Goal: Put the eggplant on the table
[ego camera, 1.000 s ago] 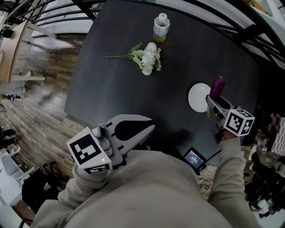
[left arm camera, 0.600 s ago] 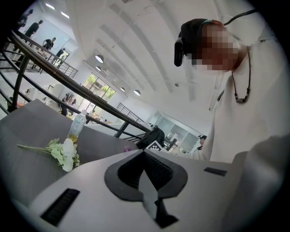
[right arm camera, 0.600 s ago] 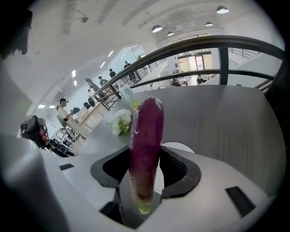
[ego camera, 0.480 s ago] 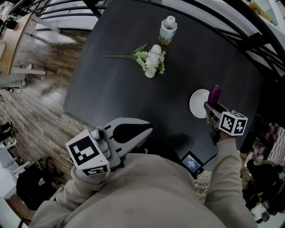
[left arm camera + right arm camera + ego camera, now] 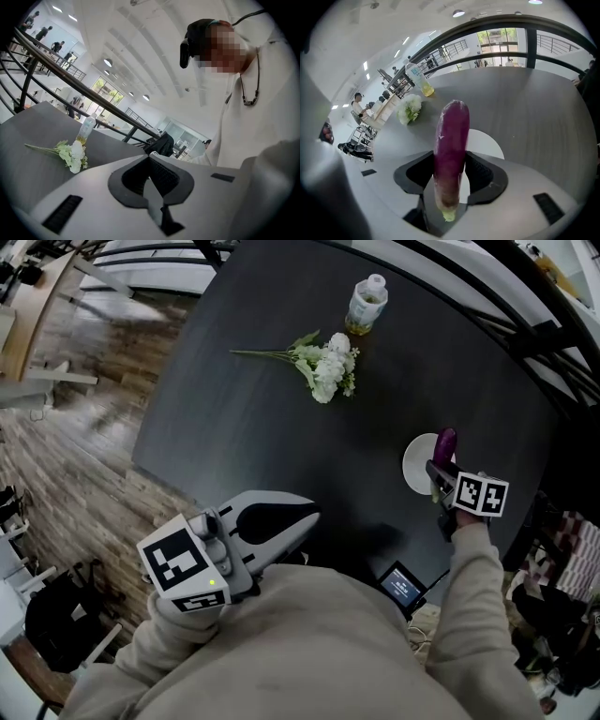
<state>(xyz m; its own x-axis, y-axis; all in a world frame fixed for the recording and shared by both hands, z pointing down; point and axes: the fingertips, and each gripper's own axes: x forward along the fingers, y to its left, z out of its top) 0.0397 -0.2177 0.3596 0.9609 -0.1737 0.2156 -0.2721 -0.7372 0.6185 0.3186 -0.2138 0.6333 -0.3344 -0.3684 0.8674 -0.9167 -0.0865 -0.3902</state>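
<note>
Change since a second ago:
- Left tongs (image 5: 309,517) have hardly shifted. They are well to the near left of the plate (image 5: 416,465), over the near edge of the surface (image 5: 281,427).
- Right tongs (image 5: 438,468) have come lower and now sit closer over the plate's right rim, pitched more steeply down. The grip is unchanged.
- Nothing lying on the surface has been disturbed.

Tongs:
- Left: tips meet, nothing between them.
- Right: clamped on the eggplant (image 5: 451,150), jaws set wide around its lower body.

Eggplant:
- Long, slim, glossy purple, with a few pale scuffs near the top.
- It fades to a paler, pinkish tone at the gripped end, which finishes in a small green stem stub seated deep in the jaws.
- The rounded purple end sticks out past the tips.
- It is held in the air over the plate's right edge. I cannot tell whether it touches the plate.

Count, near to far:
- two tongs
- one small lit screen (image 5: 403,585), just off the surface's near edge on the near side of the plate
- one eggplant
- one white plate, nothing resting on it
- one bunch of white flowers (image 5: 328,367) lying flat, far left of the plate
- one clear bottle (image 5: 367,304) upright with yellowish liquid, beyond the flowers and farthest from the plate
</note>
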